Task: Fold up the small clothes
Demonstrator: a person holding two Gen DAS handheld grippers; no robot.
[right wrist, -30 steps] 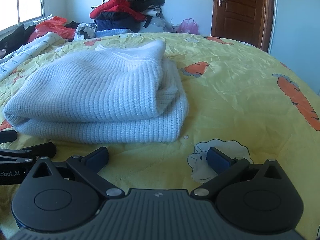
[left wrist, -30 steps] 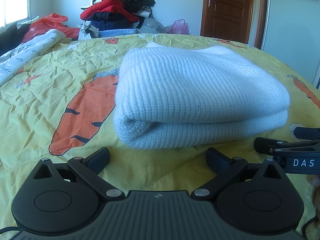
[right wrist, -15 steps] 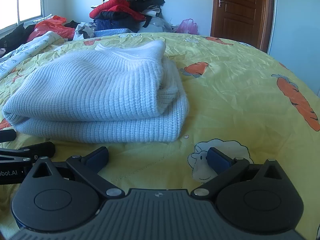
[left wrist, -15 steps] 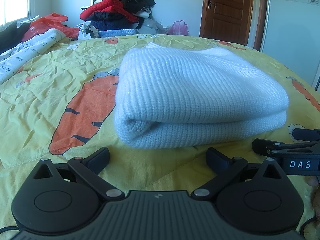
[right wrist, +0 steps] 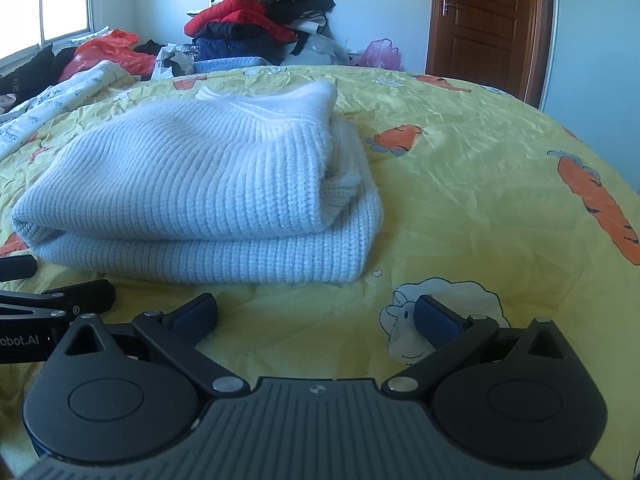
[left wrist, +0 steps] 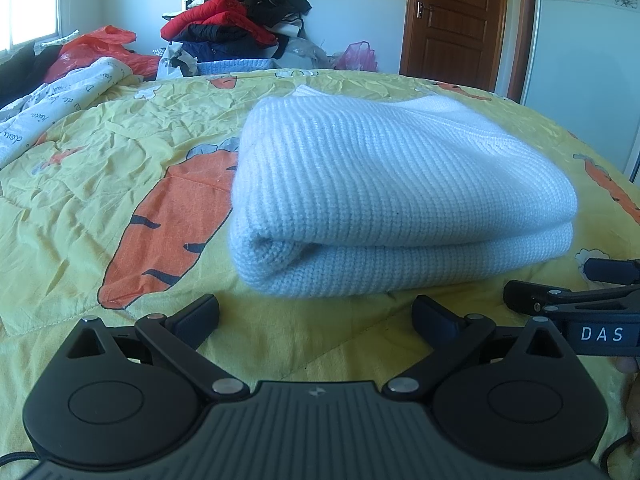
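Observation:
A pale blue knit sweater (left wrist: 384, 192) lies folded in a thick stack on the yellow carrot-print bedspread (left wrist: 100, 168). It also shows in the right wrist view (right wrist: 192, 200), with its ribbed collar on top. My left gripper (left wrist: 316, 316) is open and empty, just in front of the sweater's near fold. My right gripper (right wrist: 316, 314) is open and empty, in front of the sweater's right end. Each gripper shows at the edge of the other's view: the right gripper (left wrist: 568, 288) and the left gripper (right wrist: 60, 292).
A pile of red, black and dark blue clothes (left wrist: 240, 28) stands at the far side of the bed. An orange plastic bag (left wrist: 96, 48) and a printed white quilt (left wrist: 52, 108) lie at the far left. A brown door (left wrist: 456, 20) is behind.
Both grippers have drifted very slightly; the sweater sits a little lower and closer in the views. Nothing was taken hold of or let go.

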